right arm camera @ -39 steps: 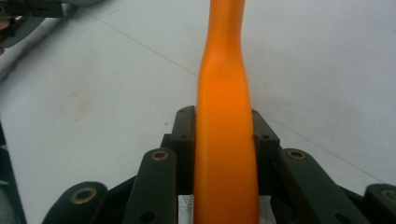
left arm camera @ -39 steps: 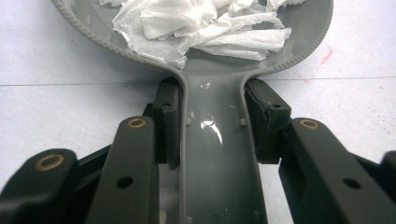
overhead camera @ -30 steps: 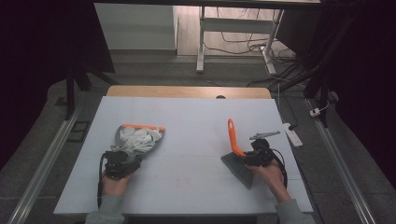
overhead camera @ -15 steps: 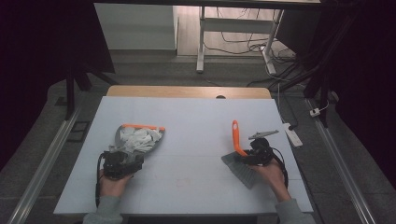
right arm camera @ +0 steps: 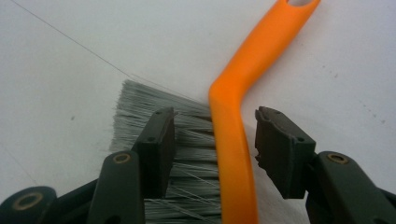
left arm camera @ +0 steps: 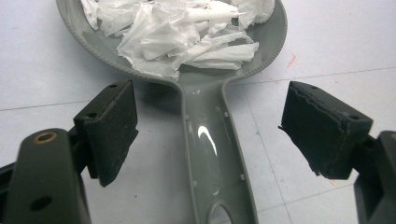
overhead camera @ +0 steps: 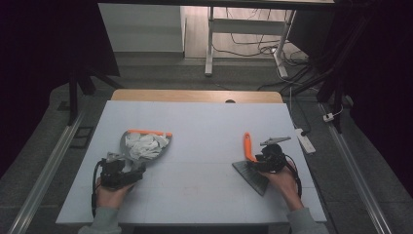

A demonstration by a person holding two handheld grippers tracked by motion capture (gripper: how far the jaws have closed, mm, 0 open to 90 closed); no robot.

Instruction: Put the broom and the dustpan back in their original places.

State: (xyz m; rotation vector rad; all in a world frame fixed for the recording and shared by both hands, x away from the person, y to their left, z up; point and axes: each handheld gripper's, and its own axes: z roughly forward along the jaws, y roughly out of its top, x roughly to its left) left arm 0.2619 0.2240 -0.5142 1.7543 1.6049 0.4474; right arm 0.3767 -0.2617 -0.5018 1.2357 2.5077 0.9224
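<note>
Both tools are lying flat on the white bench (overhead camera: 204, 126) now. The left hand-held gripper (left arm camera: 205, 130) is standing spread, its jaws having just been opening, straddling the grey handle of the dustpan (left arm camera: 205, 93) without pressing it. The dustpan is holding a loose heap of torn white paper (left arm camera: 182, 32). The right hand-held gripper (right arm camera: 215, 149) is spread too, its jaws just opened, with the orange handle of the brush (right arm camera: 233, 140) lying between them, untouched. I'm thinking a careless pull-back could be catching either handle on a pad; a nudge to the dustpan would be spilling the light scraps back onto the bench.
</note>
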